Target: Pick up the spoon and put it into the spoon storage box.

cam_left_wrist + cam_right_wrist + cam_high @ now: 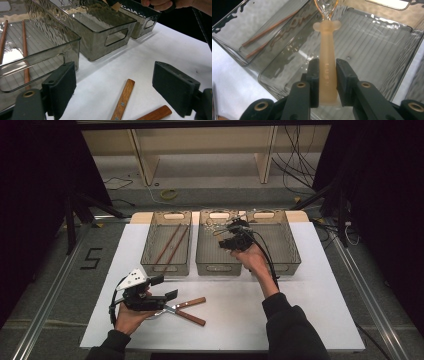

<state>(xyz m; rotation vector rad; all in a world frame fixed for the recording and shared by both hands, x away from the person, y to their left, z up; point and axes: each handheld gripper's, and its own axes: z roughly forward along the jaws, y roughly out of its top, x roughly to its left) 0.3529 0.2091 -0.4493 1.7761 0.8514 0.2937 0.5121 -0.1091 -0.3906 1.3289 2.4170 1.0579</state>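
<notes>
My right gripper (pixel 227 232) hangs over the middle clear bin (pixel 217 268), shut on the translucent peach handle of a whisk (pixel 326 50). The whisk's wire loops (pixel 325 7) point away from the jaws toward the bin's far end. In the right gripper view the gripper (pixel 327 77) has both pads pressed on the handle. My left gripper (pixel 165 287) stands open low over the table's front left. Below it lie shears with wooden handles (pixel 191 304). In the left gripper view the gripper (pixel 118 86) has its jaws wide apart, with the shears' handles (pixel 123 98) on the table between them, untouched.
Three clear bins stand side by side at the back of the white table (pixel 300 310). The left bin (pixel 149 245) holds two brown chopsticks (pixel 170 245). The right bin (pixel 291 245) sits beside the right hand (pixel 252 257). Black cables trail from both grippers.
</notes>
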